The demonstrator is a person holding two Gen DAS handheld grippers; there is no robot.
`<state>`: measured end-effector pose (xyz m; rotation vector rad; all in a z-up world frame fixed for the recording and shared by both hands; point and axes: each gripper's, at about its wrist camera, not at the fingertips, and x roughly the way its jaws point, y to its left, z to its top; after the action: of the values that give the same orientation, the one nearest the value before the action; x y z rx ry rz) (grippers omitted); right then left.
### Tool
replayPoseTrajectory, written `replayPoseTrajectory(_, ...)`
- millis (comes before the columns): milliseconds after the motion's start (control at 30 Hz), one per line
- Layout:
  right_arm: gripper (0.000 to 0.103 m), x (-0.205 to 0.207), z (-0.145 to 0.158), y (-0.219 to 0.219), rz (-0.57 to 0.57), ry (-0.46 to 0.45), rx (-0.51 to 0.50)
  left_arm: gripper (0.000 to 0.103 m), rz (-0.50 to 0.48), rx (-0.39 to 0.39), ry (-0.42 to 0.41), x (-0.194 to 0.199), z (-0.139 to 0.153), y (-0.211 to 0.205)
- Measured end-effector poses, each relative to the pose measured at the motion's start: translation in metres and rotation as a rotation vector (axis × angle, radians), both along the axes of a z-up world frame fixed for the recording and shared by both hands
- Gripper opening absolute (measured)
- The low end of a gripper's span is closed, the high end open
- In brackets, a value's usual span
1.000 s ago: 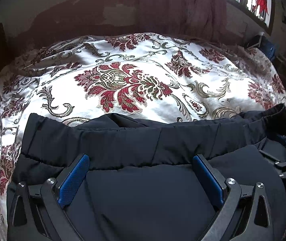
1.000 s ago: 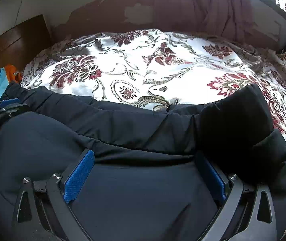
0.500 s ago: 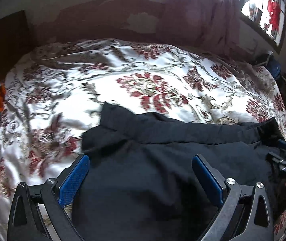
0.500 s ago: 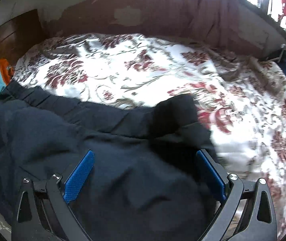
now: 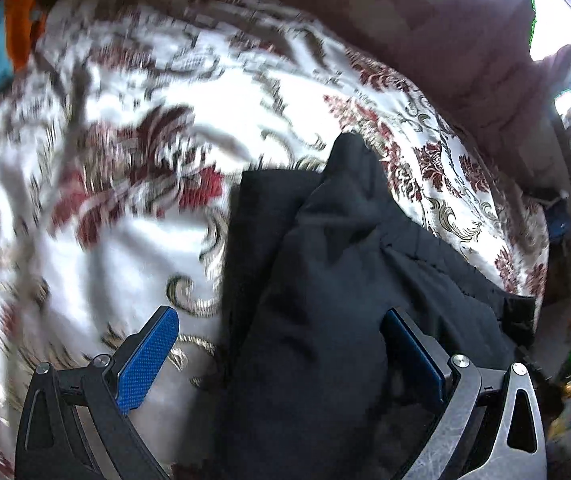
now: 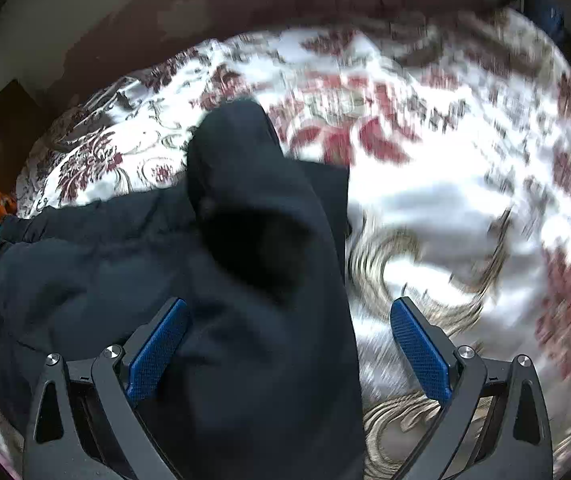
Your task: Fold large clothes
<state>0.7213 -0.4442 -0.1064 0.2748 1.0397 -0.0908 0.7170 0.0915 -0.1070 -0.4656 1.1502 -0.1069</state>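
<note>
Black fabric, heavy and matte: one large dark garment point(image 5: 325, 280), lying on a bed under a white satin bedspread point(image 5: 125, 208) patterned with crimson flowers and gold scrollwork

Left view: garment fills the lower middle and right of the frame, bunched, one pointed corner raised toward the far side of the bed, a flatter layer showing beneath it at its left edge. Left gripper point(image 5: 281, 354) over it, fingers spread wide; blue pad of the left finger point(image 5: 147, 360) stands over bare bedspread, the right finger point(image 5: 413, 354) is against or just above the cloth, contact not clear. Nothing pinched between them.

Right view: same garment point(image 6: 245, 280) fills the lower left and centre, a rounded hump rising toward the middle of the bed, bedspread point(image 6: 465, 200) bare to the right. Right gripper point(image 6: 291, 348) likewise spread wide; its left finger point(image 6: 157, 354) sits at the cloth, its right finger point(image 6: 421, 354) over the bedspread. No cloth clamped.

Surroundings: dark reddish wall with pale patches point(image 6: 181, 16) behind the bed; mauve curtain point(image 5: 485, 60) at upper right of the left view beside a bright window point(image 5: 553, 28); orange and teal items point(image 5: 9, 40) at the far left edge of the bed. Bedspread heavily blurred in both views
</note>
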Motion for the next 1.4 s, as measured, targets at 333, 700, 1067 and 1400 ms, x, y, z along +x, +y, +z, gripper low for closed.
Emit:
replayPoseTrajectory(333, 0.102, -0.018, -0.022, 0.004, -0.020, -0.080, 0.041, 0.103, 0.006, -0.083, -0.049, -0.014, -0.027, 0.000)
replayPoseTrajectory(700, 0.102, -0.027, -0.019, 0.006, -0.027, -0.130, 0.009, 0.103, 0.033, -0.050, -0.135, -0.026, -0.029, -0.003)
replayPoseTrajectory(1067, 0.102, -0.029, -0.019, 0.007, -0.027, -0.140, -0.008, 0.103, 0.037, -0.051, -0.153, -0.027, -0.030, -0.003)
replayPoseTrajectory(1400, 0.102, -0.030, -0.018, 0.009, -0.025, -0.131, -0.007, 0.103, 0.037, -0.053, -0.155, -0.028, -0.031, -0.002)
